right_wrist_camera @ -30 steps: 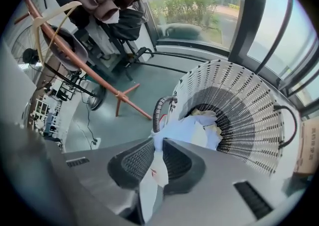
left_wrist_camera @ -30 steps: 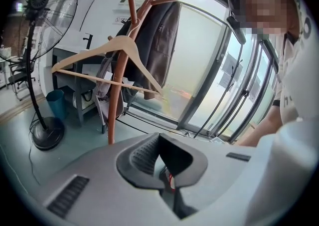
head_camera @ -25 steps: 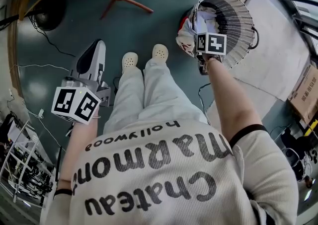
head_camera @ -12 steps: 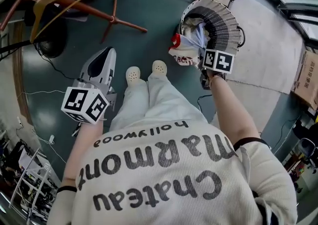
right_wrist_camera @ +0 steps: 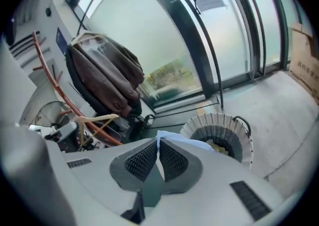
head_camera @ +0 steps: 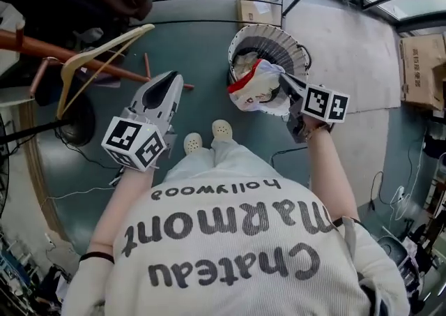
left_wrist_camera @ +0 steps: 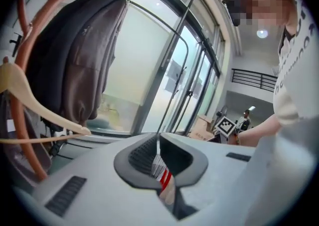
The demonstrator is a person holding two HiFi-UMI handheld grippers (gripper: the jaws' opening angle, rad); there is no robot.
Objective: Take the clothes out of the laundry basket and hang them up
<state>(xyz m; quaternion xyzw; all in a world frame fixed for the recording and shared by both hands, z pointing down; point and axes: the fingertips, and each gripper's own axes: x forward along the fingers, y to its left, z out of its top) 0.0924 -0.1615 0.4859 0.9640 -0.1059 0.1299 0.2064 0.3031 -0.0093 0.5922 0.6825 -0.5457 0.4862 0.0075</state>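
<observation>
The right tool (right_wrist_camera: 158,156) is clamped on a fold of pale cloth. A second ago it was down at the rim of the laundry basket (head_camera: 275,34); now it has come up, and the garment (head_camera: 258,91) hangs from it clear above the basket. The left tool (head_camera: 167,83), closed with nothing held, has risen from beside the person's leg towards the wooden hanger (head_camera: 97,60) on the red-brown coat rack (head_camera: 42,48). The garment is white with a red edge, bunched into a crumpled bundle, with more clothes below it inside the basket.
</observation>
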